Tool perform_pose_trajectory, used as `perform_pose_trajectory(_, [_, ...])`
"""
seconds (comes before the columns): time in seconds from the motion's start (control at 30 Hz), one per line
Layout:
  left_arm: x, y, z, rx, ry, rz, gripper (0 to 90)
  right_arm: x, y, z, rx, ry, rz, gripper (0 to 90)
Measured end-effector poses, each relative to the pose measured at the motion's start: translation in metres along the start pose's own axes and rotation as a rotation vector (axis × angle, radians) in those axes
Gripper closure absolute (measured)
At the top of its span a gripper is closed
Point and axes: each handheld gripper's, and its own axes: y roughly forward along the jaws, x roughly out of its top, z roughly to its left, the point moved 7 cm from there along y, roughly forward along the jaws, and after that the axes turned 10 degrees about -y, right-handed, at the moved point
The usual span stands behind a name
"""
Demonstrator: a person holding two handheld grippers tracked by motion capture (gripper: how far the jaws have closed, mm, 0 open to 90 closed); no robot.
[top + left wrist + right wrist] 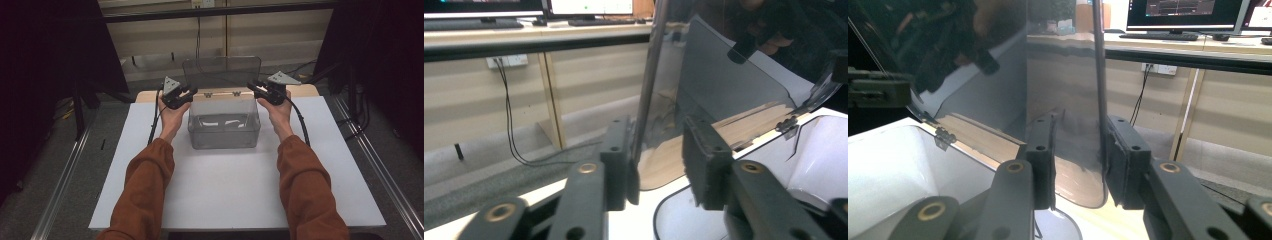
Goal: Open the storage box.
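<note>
A: Where are we with the lid (pixel 222 71)?

B: It stands upright off the back rim of the box (pixel 224 125), hinged there. Our left gripper (pixel 187 94) has the lid's edge between its jaws, against one pad with a gap at the other, so not clamped. Our right gripper (pixel 256 88) straddles the opposite edge, and there too we see a gap at one pad.

A: What's the risk?

B: With neither side pinched, we think the lid could slip out and drop shut. If we push unevenly, the hinges (pixel 221 93) may twist, or the light box slides.
</note>
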Motion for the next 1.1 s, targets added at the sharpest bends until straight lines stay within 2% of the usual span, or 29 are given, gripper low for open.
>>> perform_pose_trajectory(0.03, [0.001, 0.001, 0.000, 0.000, -0.016, -0.001, 67.1, 0.000, 0.000, 0.000, -0.001, 0.002, -0.002, 68.1])
perform_pose_trajectory(0.33, [0.001, 0.003, 0.002, -0.008, -0.022, 0.012, 67.6, -0.002, 0.001, -0.003, 0.004, 0.014, 0.002, 69.6])
perform_pose_trajectory(0.37, [0.002, 0.005, 0.000, -0.014, -0.098, -0.017, 67.7, -0.004, 0.002, -0.003, 0.004, 0.012, 0.007, 69.8])
perform_pose_trajectory(0.43, [0.001, 0.004, 0.004, -0.018, -0.071, 0.020, 67.8, -0.005, 0.003, -0.004, 0.005, 0.008, 0.021, 69.8])
perform_pose_trajectory(0.47, [0.002, 0.005, 0.003, -0.019, -0.093, 0.012, 68.3, -0.006, 0.005, -0.004, 0.003, 0.008, 0.023, 69.8])
perform_pose_trajectory(0.5, [0.002, 0.005, 0.003, -0.019, -0.093, 0.012, 68.5, -0.007, 0.005, -0.004, 0.003, 0.011, 0.023, 69.8])
perform_pose_trajectory(0.53, [0.003, 0.006, 0.002, -0.006, -0.112, 0.000, 68.6, -0.007, 0.006, -0.004, 0.003, 0.023, 0.023, 69.8])
perform_pose_trajectory(0.57, [0.002, 0.005, 0.004, -0.006, -0.081, 0.025, 68.7, -0.007, 0.006, -0.005, 0.007, 0.025, 0.023, 69.8])
perform_pose_trajectory(0.6, [0.002, 0.006, 0.005, -0.016, -0.079, 0.030, 68.7, -0.007, 0.006, -0.005, 0.007, 0.025, 0.023, 69.8])
perform_pose_trajectory(0.67, [0.002, 0.007, 0.005, -0.007, -0.089, 0.029, 69.1, -0.008, 0.007, -0.006, 0.012, 0.036, 0.022, 70.1])
perform_pose_trajectory(0.7, [0.002, 0.007, 0.006, -0.004, -0.079, 0.038, 69.1, -0.008, 0.008, -0.006, 0.020, 0.046, 0.027, 70.2])
perform_pose_trajectory(0.73, [0.002, 0.008, 0.004, -0.018, -0.111, 0.022, 69.1, -0.008, 0.008, -0.006, 0.020, 0.046, 0.027, 70.2])
perform_pose_trajectory(0.77, [0.002, 0.008, 0.006, -0.007, -0.094, 0.040, 69.2, -0.008, 0.009, -0.007, 0.024, 0.052, 0.033, 70.5])
perform_pose_trajectory(0.8, [0.002, 0.008, 0.006, -0.007, -0.094, 0.040, 69.2, -0.008, 0.009, -0.007, 0.025, 0.052, 0.040, 70.6])
perform_pose_trajectory(0.97, [0.001, 0.011, 0.008, -0.011, -0.121, 0.046, 70.4, -0.009, 0.011, -0.009, 0.028, 0.079, 0.048, 72.2])
perform_pose_trajectory(1.1, [0.001, 0.012, 0.009, -0.010, -0.125, 0.052, 70.9, -0.011, 0.012, -0.010, 0.034, 0.111, 0.051, 72.7])
